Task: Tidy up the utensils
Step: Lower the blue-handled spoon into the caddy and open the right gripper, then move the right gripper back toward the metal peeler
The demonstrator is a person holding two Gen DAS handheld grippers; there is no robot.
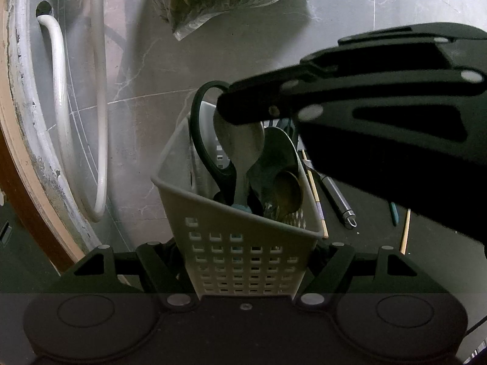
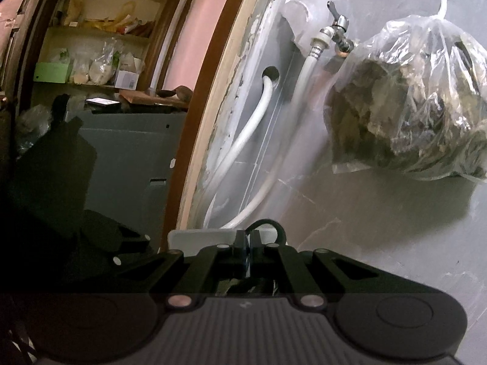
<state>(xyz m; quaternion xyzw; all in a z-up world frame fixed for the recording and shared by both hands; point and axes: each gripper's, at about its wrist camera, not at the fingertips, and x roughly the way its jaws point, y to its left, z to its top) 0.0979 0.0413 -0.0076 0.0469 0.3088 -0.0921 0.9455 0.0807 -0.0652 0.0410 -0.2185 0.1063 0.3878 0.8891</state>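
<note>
The left gripper (image 1: pixel 243 261) clamps the utensil basket (image 1: pixel 243 243). Above its rim the right gripper (image 1: pixel 231 112), jaws closed on something thin and blue, lowers near the scissors (image 1: pixel 210 140) and spoons (image 1: pixel 243 140). It may snag there and tip the basket.

A clear plastic bag (image 2: pixel 408 97) hangs beside a tap (image 2: pixel 338 35) and white hoses (image 1: pixel 57 127).

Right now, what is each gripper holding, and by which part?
Left gripper clamps the slotted utensil basket by its near wall. Right gripper is shut on a thin blue-tipped utensil; which part cannot be told.
</note>
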